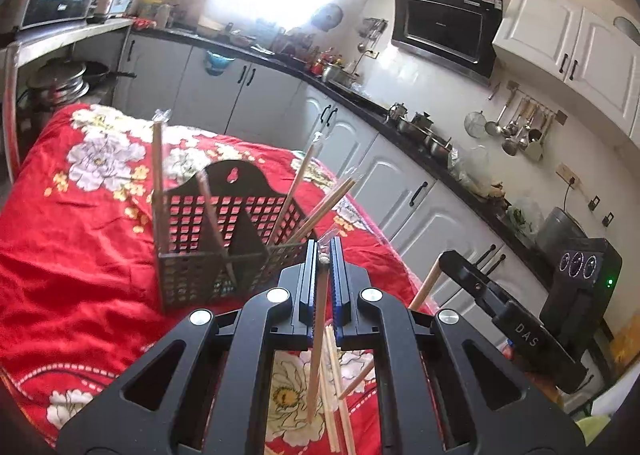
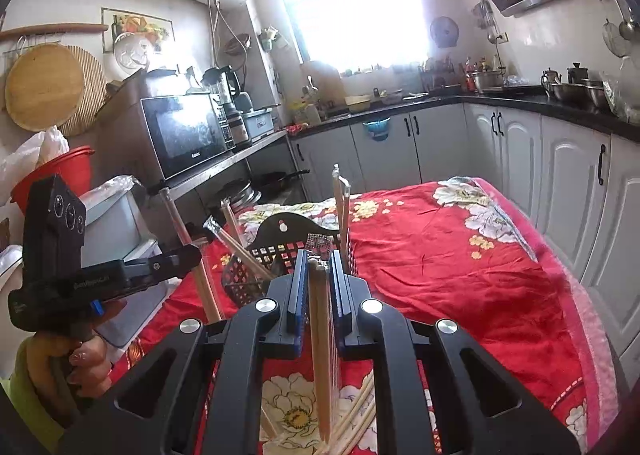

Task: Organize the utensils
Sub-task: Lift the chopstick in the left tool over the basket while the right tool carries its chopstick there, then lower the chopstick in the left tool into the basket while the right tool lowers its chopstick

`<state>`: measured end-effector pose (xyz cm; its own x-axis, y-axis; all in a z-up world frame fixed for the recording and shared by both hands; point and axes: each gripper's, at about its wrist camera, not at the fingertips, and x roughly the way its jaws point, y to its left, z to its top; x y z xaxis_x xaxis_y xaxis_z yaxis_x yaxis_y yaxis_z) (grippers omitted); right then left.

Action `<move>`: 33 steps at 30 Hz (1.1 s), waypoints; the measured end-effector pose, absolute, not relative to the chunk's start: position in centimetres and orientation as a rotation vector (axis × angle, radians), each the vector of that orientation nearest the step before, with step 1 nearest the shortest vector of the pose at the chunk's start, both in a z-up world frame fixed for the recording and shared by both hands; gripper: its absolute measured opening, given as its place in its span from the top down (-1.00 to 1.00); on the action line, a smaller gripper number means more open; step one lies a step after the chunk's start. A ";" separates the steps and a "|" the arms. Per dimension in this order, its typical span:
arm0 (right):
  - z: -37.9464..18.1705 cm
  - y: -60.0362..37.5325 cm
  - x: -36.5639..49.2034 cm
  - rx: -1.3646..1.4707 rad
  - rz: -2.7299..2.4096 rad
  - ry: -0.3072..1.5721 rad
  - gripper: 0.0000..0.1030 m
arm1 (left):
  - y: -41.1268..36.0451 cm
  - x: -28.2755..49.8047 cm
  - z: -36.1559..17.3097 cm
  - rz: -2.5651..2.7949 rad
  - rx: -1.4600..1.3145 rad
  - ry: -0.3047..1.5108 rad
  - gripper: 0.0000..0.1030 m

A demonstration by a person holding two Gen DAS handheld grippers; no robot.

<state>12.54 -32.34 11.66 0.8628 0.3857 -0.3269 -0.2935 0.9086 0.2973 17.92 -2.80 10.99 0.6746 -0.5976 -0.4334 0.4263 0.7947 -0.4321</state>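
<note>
Both grippers are clamped on wrapped chopstick pairs: left gripper [image 1: 325, 255] pinches one wooden chopstick pair [image 1: 316, 359] hanging below its jaws, and right gripper [image 2: 319, 261] pinches another wrapped pair [image 2: 322, 355] likewise. Ahead stands the dark perforated utensil basket [image 1: 200, 267] on the red floral cloth [image 1: 60, 255], with several wrapped chopsticks [image 1: 158, 175] leaning upright in its compartments. More loose chopsticks [image 1: 340, 415] lie on the cloth beneath the grippers.

Black perforated utensil holder [image 1: 224, 223] upright on red floral cloth | wrapped wooden chopsticks [image 1: 160, 175] standing tilted inside | loose chopsticks [image 1: 336, 395] lying on cloth nearer the camera
</note>
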 end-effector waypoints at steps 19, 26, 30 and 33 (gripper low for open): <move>15.7 -31.5 14.1 0.211 0.378 0.291 0.79 | -2.7 19.4 17.2 -0.580 -0.270 0.437 0.94; 17.5 -30.7 14.9 0.191 0.404 0.259 0.79 | -1.8 20.4 19.5 -0.540 -0.249 0.378 0.94; 18.5 -30.2 15.3 0.177 0.414 0.241 0.79 | -1.3 21.1 20.4 -0.519 -0.247 0.355 0.94; 19.3 -29.7 15.6 0.163 0.421 0.224 0.79 | -0.9 21.4 21.1 -0.508 -0.250 0.337 0.94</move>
<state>15.64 -29.69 19.28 0.8886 0.4215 -0.1810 -0.3858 0.9001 0.2023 21.36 -0.90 21.13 0.8211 -0.5124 -0.2515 0.4311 0.8455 -0.3152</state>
